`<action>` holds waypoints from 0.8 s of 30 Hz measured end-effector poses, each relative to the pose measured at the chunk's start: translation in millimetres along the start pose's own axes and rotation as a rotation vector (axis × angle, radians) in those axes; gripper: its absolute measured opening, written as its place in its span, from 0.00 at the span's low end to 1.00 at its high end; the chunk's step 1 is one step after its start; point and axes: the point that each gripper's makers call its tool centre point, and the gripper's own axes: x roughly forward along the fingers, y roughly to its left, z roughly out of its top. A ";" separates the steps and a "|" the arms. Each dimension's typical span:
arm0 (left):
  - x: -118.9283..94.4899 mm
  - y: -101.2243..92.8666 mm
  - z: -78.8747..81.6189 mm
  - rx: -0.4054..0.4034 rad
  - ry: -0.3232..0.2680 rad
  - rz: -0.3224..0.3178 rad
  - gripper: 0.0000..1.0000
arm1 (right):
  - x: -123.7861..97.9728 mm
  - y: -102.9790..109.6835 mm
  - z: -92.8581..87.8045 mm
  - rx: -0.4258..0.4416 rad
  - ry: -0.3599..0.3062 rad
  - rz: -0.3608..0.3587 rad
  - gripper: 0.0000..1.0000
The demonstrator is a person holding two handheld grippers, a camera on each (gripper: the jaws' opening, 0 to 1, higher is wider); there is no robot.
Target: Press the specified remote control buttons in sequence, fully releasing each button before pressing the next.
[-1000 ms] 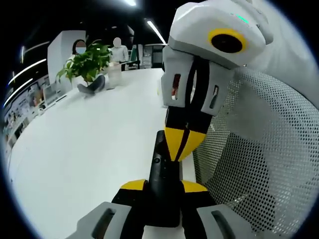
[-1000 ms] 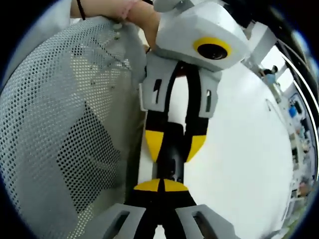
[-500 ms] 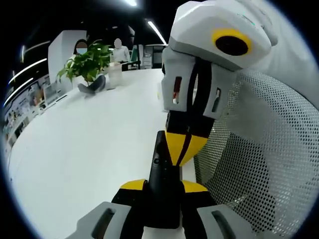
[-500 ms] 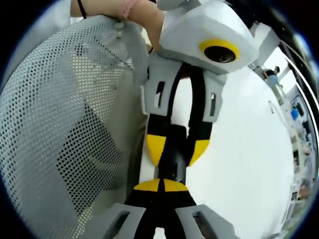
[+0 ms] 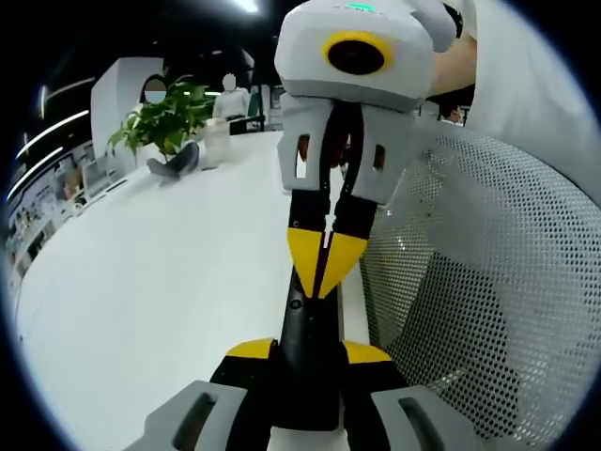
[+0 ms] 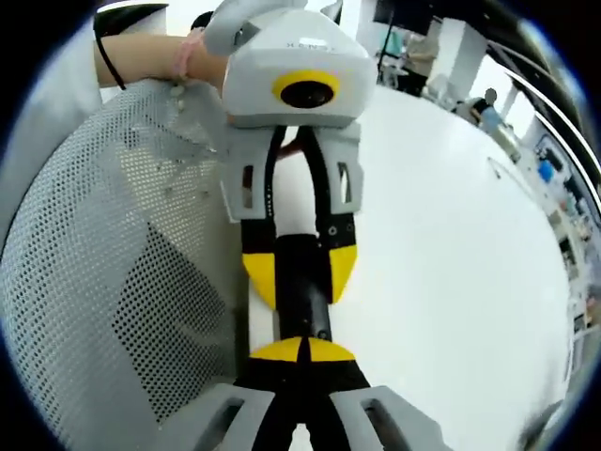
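Note:
A slim black remote (image 5: 302,324) lies along my left gripper (image 5: 310,352), whose yellow pads are shut on its sides. From above, my right gripper (image 5: 319,268) comes down with its yellow tips shut together, touching the remote's face past a small round button. In the right gripper view my right gripper (image 6: 302,349) is shut at the bottom, its tips on the remote (image 6: 302,296). Facing it, the left gripper (image 6: 300,272) clamps the remote between its yellow pads (image 6: 258,274). The remote's far end is hidden behind the grippers.
A white table (image 5: 160,272) stretches left beneath the remote, with a potted plant (image 5: 164,117) and people at its far end. A grey mesh chair back (image 5: 479,310) stands close on the right. A person's hand (image 6: 192,56) holds the left gripper.
The right gripper has swung over and now stands straight in line above the remote, tips still shut on its face. The left gripper keeps its hold. The right view has tilted.

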 end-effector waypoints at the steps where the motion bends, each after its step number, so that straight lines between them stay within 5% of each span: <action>1: 0.1 0.0 0.0 -0.001 0.000 0.000 0.25 | 1.7 0.4 0.2 -0.009 0.006 0.001 0.00; 9: 0.2 0.1 0.4 0.000 -0.002 -0.002 0.25 | 3.2 -1.3 -0.5 -0.002 0.028 0.015 0.00; 17: 0.1 0.4 0.4 0.001 -0.002 -0.006 0.25 | 4.5 -1.4 -0.8 -0.084 0.093 -0.014 0.00; 24: 0.0 0.2 0.5 0.002 -0.002 -0.006 0.25 | 2.4 -3.7 -0.7 0.059 0.029 0.028 0.00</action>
